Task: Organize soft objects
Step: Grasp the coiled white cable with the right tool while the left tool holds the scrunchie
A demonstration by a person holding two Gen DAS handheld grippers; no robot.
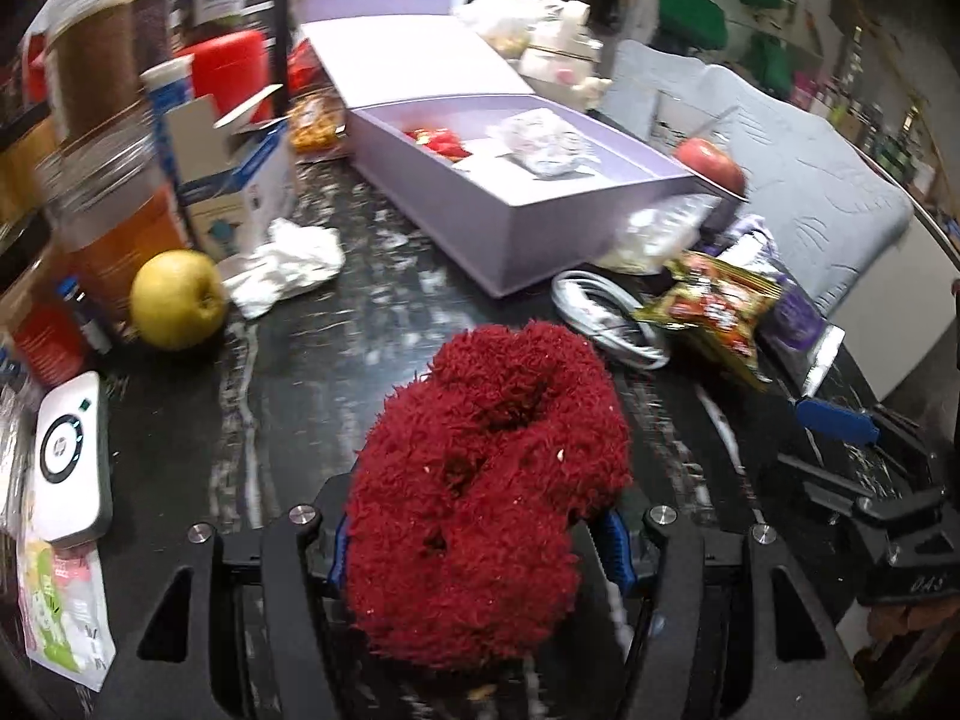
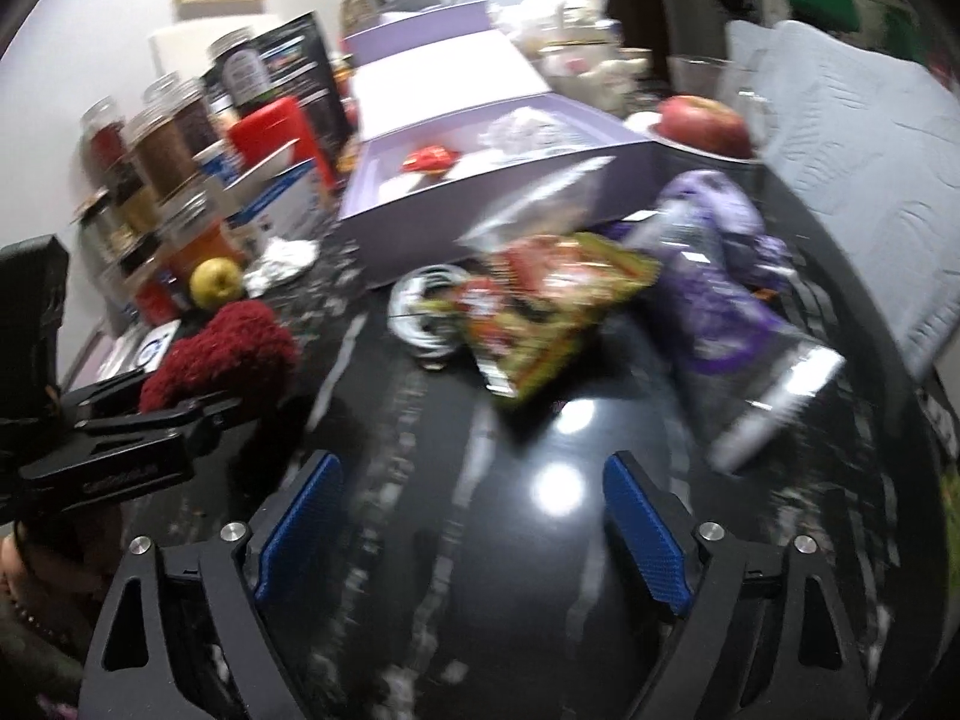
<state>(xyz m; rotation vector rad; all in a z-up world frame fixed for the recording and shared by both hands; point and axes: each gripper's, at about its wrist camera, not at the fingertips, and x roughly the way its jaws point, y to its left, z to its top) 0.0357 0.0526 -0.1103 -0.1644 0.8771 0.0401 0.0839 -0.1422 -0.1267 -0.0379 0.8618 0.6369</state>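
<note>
The left tool (image 1: 474,540) was clamped on the red fuzzy sock (image 1: 486,480) above the bench (image 1: 336,372), the lilac box (image 1: 516,240) lying ahead; the right tool (image 2: 474,534), jaws apart and empty, was beside it.

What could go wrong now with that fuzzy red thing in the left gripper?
The fuzzy red bundle bulges well past the left gripper, so a loose end might slip free. The open lavender box already holds items, so it might land on them. The snack packet and white cable crowd the route.
</note>
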